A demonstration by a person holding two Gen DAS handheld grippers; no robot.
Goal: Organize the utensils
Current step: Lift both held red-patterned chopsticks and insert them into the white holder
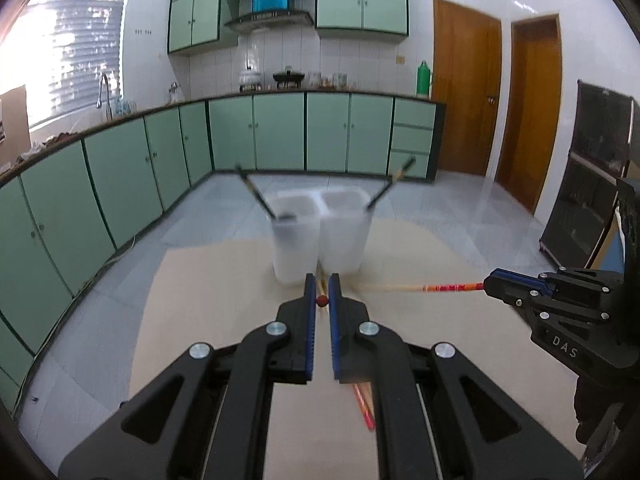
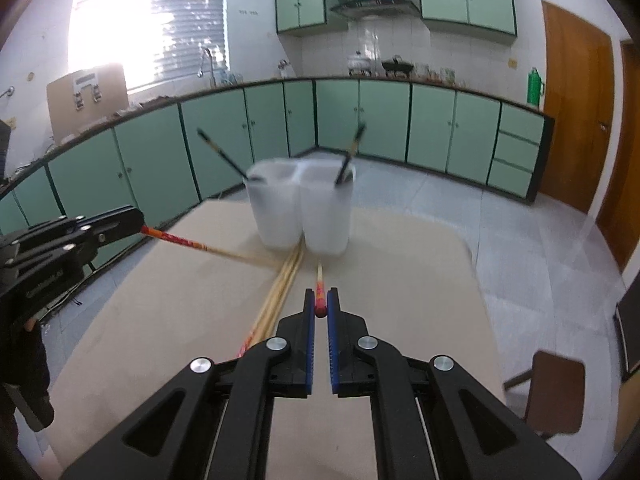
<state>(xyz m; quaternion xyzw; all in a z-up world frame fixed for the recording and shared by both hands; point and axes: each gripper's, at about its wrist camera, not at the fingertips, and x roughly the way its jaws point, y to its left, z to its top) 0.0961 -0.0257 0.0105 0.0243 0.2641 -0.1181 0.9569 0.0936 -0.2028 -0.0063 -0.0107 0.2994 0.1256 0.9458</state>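
— Green cabinets ring the kitchen; what sits on the desk (image 2: 400,280)?

— Two white cups (image 2: 300,208) near the far edge, each with one dark chopstick (image 2: 224,156) leaning out. Loose chopsticks (image 2: 280,292) lie in front, pointing at the cups.

— And the claws?

— Left gripper (image 1: 322,300) pinches a red-ended chopstick (image 1: 321,301) by its end. Right gripper (image 2: 320,308) is likewise pinched on a chopstick (image 2: 319,292). Held by the ends, probably so the tips can drop into a cup.

— Obstacles?

— The two held sticks converge before the cups, and the leaning dark ones narrow each opening.
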